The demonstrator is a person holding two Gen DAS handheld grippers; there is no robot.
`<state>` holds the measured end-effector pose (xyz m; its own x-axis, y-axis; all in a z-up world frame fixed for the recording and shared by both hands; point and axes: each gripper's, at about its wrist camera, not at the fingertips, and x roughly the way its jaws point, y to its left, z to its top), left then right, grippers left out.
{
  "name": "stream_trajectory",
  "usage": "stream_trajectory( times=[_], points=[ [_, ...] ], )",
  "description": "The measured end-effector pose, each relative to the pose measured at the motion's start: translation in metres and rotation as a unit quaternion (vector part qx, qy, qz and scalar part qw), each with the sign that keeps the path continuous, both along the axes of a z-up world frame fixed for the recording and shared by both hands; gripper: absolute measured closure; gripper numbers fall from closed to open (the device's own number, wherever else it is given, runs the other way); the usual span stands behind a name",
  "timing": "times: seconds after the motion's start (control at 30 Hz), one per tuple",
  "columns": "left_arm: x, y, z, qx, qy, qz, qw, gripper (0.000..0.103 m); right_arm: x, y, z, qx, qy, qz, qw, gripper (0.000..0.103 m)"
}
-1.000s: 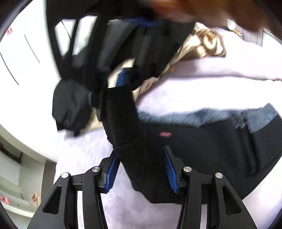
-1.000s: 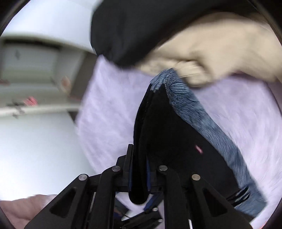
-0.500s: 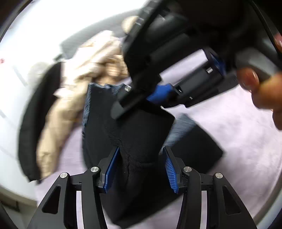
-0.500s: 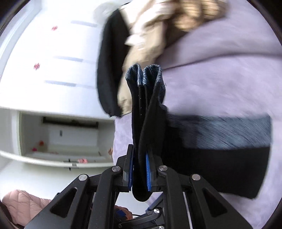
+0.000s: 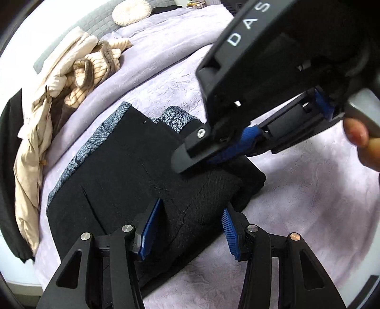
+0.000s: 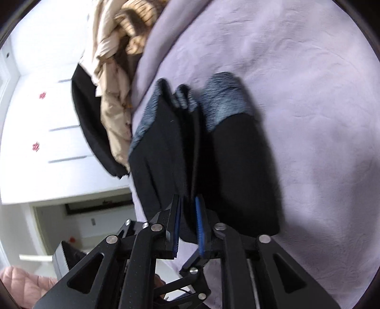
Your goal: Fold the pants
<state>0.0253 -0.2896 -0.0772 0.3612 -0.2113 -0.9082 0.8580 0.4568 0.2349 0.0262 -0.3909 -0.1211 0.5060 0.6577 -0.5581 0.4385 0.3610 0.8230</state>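
Observation:
The black pants (image 5: 123, 166) with a blue-grey patterned waistband (image 5: 90, 145) lie folded over on the lilac bed cover (image 5: 308, 214). My left gripper (image 5: 190, 235) is shut on a thick bunch of the black cloth at the near end of the fold. Just above and beyond it, my right gripper (image 5: 197, 159) reaches in from the upper right. In the right wrist view a standing fold of the pants (image 6: 166, 147) sits between the blue pads of the right gripper (image 6: 188, 223). Its jaws are opening, and the cloth still fills the gap.
A heap of beige and striped clothes (image 5: 71, 71) and a black garment (image 5: 9, 166) lie left of the pants by the bed's edge. A round cushion (image 5: 129, 10) is at the head end. White cabinets (image 6: 35, 118) stand beyond the bed. A person's finger (image 5: 356, 135) grips the right tool.
Both grippers have swung across and down with the pants. The hanging cloth has come to lie doubled over on the bed cover, and the right gripper has come in close over the left one.

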Motion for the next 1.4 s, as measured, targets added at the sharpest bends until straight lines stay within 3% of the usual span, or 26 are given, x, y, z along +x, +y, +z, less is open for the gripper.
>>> stream_trajectory(
  times=[0.1,0.17,0.33,0.57,0.63,0.83,0.9,0.97,1.07,1.2,1.3,1.33,1.4],
  points=[
    [0.003,-0.002,-0.004,0.000,0.008,0.001,1.0000,0.053,0.014,-0.006,-0.002,0.002,0.010,0.023,1.000,0.083],
    [0.003,-0.004,-0.004,0.002,0.008,0.001,1.0000,0.053,0.028,-0.002,-0.004,-0.004,0.022,0.038,0.999,0.088],
    [-0.014,-0.005,0.007,-0.018,0.010,-0.009,0.9998,0.053,0.016,0.004,0.026,-0.015,-0.008,0.030,0.999,0.089],
    [-0.031,-0.011,-0.022,0.005,0.016,-0.044,0.9989,0.047,-0.012,0.001,-0.008,-0.039,0.034,0.000,0.999,0.089],
    [-0.025,-0.010,-0.017,-0.006,0.040,-0.037,0.9985,0.030,-0.012,0.000,-0.010,-0.046,0.031,-0.009,0.998,0.089],
    [0.006,0.020,0.019,-0.040,0.074,0.039,0.9957,0.030,0.001,0.004,0.015,-0.112,0.024,0.016,0.993,0.085],
    [0.019,0.035,0.028,-0.044,0.078,0.072,0.9934,0.030,-0.002,0.001,0.016,-0.102,0.027,0.019,0.994,0.085],
    [0.036,0.054,0.032,-0.037,0.081,0.113,0.9896,0.030,-0.006,-0.004,0.021,-0.130,0.042,0.007,0.991,0.085],
    [0.060,0.078,0.027,-0.015,0.097,0.179,0.9789,0.030,-0.012,-0.012,0.038,-0.158,0.036,-0.017,0.987,0.085],
    [0.078,0.102,0.015,0.019,0.121,0.250,0.9605,0.030,-0.012,0.004,0.060,-0.202,0.026,0.019,0.979,0.085],
    [0.078,0.107,0.015,0.027,0.130,0.267,0.9544,0.030,-0.008,0.026,0.061,-0.236,0.048,0.056,0.969,0.070],
    [0.077,0.108,0.016,0.027,0.132,0.272,0.9529,0.023,-0.010,0.031,0.060,-0.249,0.057,0.060,0.965,0.064],
    [0.075,0.110,0.019,0.022,0.135,0.280,0.9501,0.010,-0.012,0.039,0.052,-0.267,0.076,0.073,0.958,0.063]
  ],
)
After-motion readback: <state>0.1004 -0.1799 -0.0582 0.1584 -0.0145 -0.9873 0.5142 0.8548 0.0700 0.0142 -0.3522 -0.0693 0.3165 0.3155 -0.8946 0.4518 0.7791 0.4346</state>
